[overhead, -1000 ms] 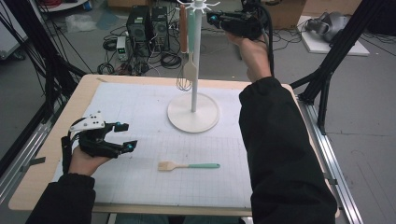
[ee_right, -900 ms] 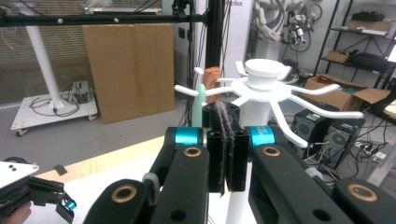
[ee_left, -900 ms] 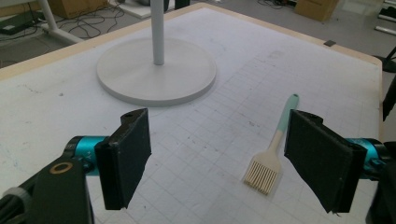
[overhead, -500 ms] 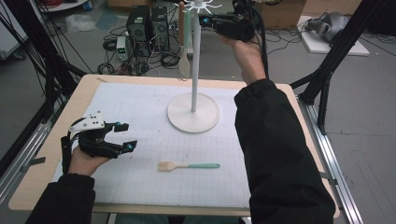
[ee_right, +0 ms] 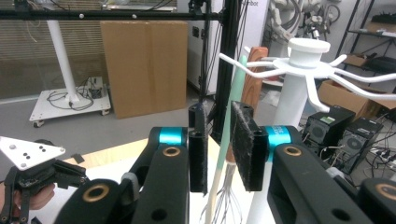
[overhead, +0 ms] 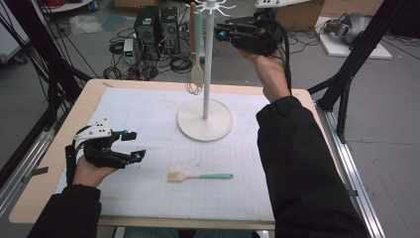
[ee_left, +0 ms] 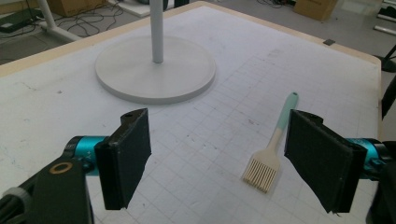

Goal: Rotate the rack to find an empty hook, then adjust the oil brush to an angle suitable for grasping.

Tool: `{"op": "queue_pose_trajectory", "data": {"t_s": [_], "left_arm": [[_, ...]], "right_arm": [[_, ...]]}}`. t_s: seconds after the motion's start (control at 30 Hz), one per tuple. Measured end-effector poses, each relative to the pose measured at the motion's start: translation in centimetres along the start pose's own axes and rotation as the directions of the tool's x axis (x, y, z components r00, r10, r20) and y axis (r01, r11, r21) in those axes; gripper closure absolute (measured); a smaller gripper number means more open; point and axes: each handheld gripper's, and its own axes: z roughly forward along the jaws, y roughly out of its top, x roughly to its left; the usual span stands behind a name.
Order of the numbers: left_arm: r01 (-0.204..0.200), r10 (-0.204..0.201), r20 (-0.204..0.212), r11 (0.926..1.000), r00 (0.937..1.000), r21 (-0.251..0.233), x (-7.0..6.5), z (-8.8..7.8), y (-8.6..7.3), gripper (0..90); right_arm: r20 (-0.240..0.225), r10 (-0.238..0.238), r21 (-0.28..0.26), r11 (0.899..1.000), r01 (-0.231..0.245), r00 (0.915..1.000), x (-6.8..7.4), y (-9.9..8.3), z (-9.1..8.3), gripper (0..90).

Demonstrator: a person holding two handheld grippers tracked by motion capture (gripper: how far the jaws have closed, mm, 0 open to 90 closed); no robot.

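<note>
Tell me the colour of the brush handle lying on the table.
Mint green on the brush, clearest in the left gripper view.

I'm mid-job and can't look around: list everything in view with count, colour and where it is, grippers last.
Stand: 1, white, round base on the mat's far middle, hooked arms on top.
Whisk: 1, mint handle with wire loops, hanging from a hook of the stand.
Wooden utensil: 1, brown, hanging beside the whisk.
Brush: 1, mint handle with cream bristles, lying flat on the mat's near middle.
Mat: 1, white with a grid, covering the table.
Table: 1, light wood.
Computer towers: 2, black, on the floor beyond the table.
Left gripper: 1, black, open, low over the mat's left side.
Right gripper: 1, black, raised by the stand's top, jaws just opening off the whisk's handle.
</note>
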Motion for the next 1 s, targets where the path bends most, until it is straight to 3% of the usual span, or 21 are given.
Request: {"op": "queue_pose_trajectory", "data": {"t_s": [0.33,0.5,0.63,1.0], "left_arm": [[0.002,-0.002,-0.002,1.0000,1.0000,-0.002,0.1,0.0,0.0,23.0],[0.002,-0.002,-0.004,1.0000,1.0000,-0.001,0.1,0.0,0.0,23.0],[-0.003,0.003,-0.005,1.0000,1.0000,0.005,0.0,0.0,0.0,23.0],[0.000,0.000,-0.005,1.0000,1.0000,0.001,0.1,0.0,-0.1,23.0]], "right_arm": [[0.015,0.020,0.012,1.000,-0.020,0.9997,-0.3,-1.1,0.1,68.8],[0.022,0.042,0.014,0.999,-0.042,0.9989,-0.4,-1.9,0.1,58.6],[0.009,0.071,0.035,0.997,-0.071,0.9975,-0.1,-3.3,0.1,51.5],[-0.028,0.101,0.098,0.990,-0.098,0.9945,0.9,-8.7,-0.2,46.2]]}}
